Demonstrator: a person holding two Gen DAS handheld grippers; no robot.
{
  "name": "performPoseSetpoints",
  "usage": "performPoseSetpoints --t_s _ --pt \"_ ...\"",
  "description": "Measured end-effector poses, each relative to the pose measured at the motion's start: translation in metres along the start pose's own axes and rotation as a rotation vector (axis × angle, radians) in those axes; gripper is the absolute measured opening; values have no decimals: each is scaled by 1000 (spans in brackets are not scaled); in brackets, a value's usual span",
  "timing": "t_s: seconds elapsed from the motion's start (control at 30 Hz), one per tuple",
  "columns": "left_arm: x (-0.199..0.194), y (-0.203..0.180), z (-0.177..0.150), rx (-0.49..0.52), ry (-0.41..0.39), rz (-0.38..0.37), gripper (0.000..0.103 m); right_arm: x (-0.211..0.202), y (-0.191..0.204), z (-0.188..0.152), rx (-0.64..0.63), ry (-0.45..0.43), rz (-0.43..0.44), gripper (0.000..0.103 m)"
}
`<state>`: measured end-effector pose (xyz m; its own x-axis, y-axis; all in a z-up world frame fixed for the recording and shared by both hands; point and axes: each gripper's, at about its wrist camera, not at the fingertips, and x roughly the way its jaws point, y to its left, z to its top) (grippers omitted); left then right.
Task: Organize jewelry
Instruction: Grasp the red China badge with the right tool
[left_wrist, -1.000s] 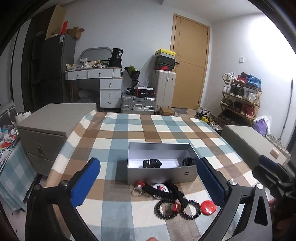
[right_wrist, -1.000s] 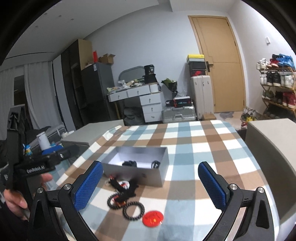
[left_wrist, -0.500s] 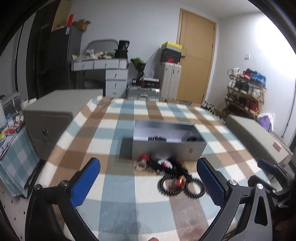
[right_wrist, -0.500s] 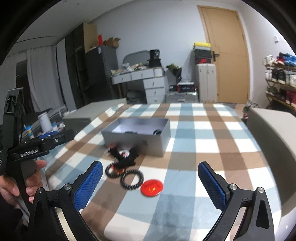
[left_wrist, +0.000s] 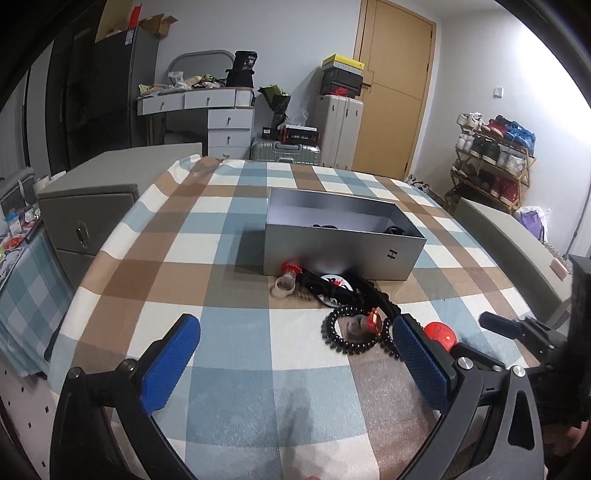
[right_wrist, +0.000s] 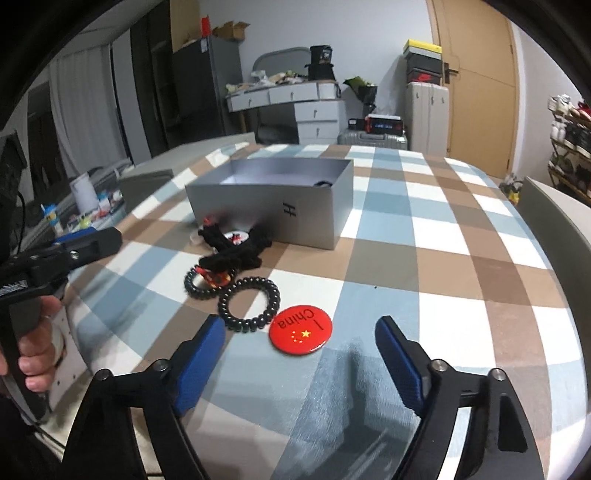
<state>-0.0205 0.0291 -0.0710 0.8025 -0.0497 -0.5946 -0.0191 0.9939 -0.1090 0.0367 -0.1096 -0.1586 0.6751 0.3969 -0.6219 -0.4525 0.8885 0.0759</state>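
Observation:
A grey open box (left_wrist: 341, 242) (right_wrist: 280, 206) stands on the checked tablecloth with a few dark items inside. In front of it lie a black band pile (left_wrist: 332, 291) (right_wrist: 236, 251), two black coil hair ties (left_wrist: 351, 332) (right_wrist: 249, 304), a red-capped ring (left_wrist: 284, 284) and a red China badge (right_wrist: 301, 328) (left_wrist: 439, 332). My left gripper (left_wrist: 295, 362) is open and empty, low over the cloth, near the coil ties. My right gripper (right_wrist: 301, 362) is open and empty, just short of the badge.
The table (left_wrist: 221, 229) is covered by a blue, brown and white cloth. Grey cabinets stand to the left (left_wrist: 85, 206) and right (left_wrist: 517, 251). A desk, suitcases and a shoe rack (left_wrist: 491, 155) line the room's back.
Both grippers have dropped lower and moved in toward the items. The right gripper now sits close behind the red badge. Both stay open.

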Motion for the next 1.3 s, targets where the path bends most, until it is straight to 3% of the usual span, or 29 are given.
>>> performPoseSetpoints --t_s 0.37,0.47,0.67,0.93,1.3 --pt "6 6 -3 -20 37 32 102 24 5 1 -75 97 -77 59" --pt "7 7 -4 -23 49 32 102 24 6 2 -68 93 -69 42" --pt "11 3 -5 -7 77 17 102 22 7 1 -64 91 -54 41" --pt "32 -15 -2 103 161 -55 102 5 -9 -4 18 37 -33 41" --pt "46 -35 12 201 106 -142 101 -14 -20 -12 44 -22 1 42"
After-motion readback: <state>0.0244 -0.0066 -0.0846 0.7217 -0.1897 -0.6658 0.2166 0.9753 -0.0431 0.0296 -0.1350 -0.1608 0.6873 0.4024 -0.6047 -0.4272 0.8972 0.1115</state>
